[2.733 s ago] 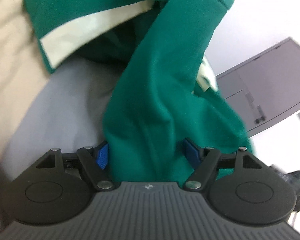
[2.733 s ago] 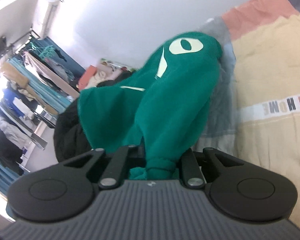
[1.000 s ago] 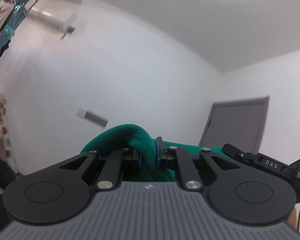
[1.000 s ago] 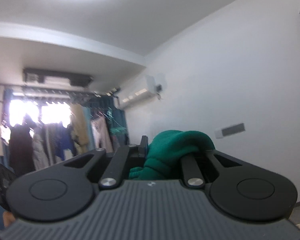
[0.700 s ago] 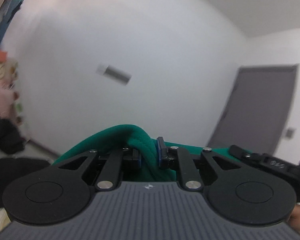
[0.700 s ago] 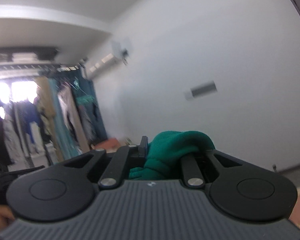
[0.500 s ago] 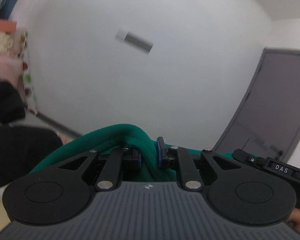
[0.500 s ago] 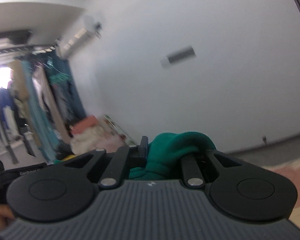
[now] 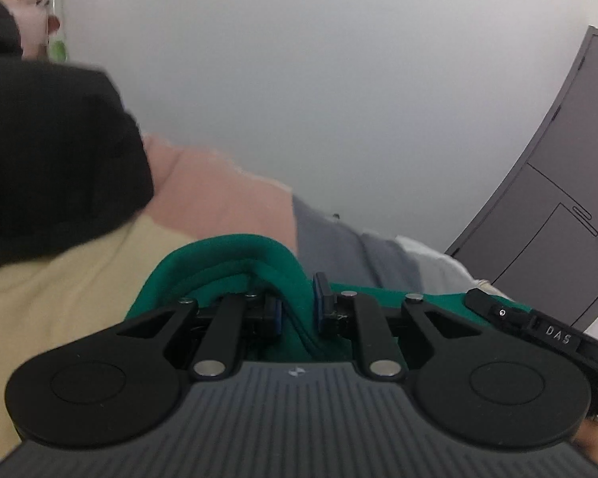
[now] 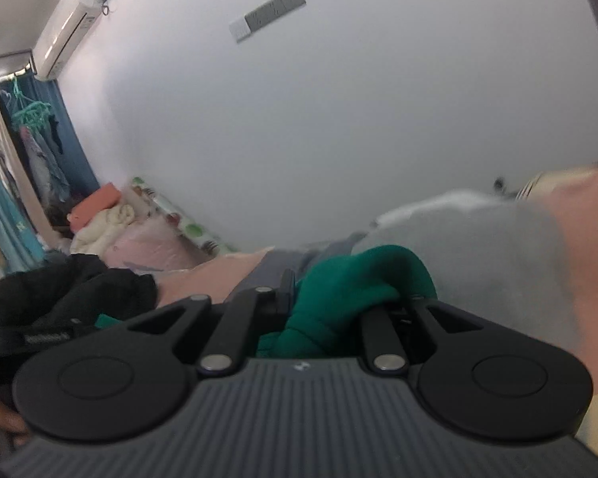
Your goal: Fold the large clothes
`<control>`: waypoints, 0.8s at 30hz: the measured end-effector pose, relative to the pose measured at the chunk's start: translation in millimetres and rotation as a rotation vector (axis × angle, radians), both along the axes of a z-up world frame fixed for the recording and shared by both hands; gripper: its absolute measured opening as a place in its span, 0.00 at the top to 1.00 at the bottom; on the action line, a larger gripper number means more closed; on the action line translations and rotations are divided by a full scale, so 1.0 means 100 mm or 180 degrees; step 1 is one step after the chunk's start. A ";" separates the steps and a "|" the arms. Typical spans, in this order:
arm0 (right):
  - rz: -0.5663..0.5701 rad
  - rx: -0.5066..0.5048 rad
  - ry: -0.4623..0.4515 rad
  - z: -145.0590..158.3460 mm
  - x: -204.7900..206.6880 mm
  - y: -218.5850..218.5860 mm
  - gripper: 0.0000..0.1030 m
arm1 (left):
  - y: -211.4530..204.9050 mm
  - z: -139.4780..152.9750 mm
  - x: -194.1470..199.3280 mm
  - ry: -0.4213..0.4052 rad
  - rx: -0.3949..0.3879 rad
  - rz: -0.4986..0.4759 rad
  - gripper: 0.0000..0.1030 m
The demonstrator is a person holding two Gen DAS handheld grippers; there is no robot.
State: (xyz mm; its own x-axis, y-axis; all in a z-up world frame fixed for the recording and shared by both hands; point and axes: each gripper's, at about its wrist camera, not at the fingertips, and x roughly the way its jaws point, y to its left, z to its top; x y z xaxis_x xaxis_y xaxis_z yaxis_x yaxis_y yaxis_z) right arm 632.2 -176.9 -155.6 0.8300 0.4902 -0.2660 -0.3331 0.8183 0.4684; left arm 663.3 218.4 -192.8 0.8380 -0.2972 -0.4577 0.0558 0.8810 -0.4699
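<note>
Your left gripper [image 9: 297,310] pinches a fold of the green top [image 9: 235,257]; your right gripper [image 10: 341,302] clamps another bunch of it [image 10: 362,279]. Black clothes [image 9: 48,159] lie at 10 o'clock on the bed [image 9: 52,290].

Left hand-held gripper [image 9: 297,310] and right hand-held gripper [image 10: 339,298] – both clamped tight, aimed roughly level

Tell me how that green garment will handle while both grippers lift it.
The green garment bunches into soft folds between the left gripper, so probably floppy and sagging. It bulges thickly in the right gripper, so likely fleecy, grippy rather than slippery, and unlikely to slip out.
</note>
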 end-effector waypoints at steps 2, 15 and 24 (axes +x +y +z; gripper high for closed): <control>0.0053 0.0050 0.0171 -0.06 0.08 -0.01 0.84 | 0.03 -0.08 0.05 0.0044 -0.0021 -0.0019 0.82; 0.0162 0.0120 0.0364 -0.06 0.14 0.00 0.81 | -0.19 0.17 -0.06 0.0062 0.0400 -0.0102 0.50; 0.0109 -0.0021 0.0366 0.30 -0.43 -0.08 0.42 | -0.29 0.74 -0.94 -0.0070 0.0703 0.0014 0.35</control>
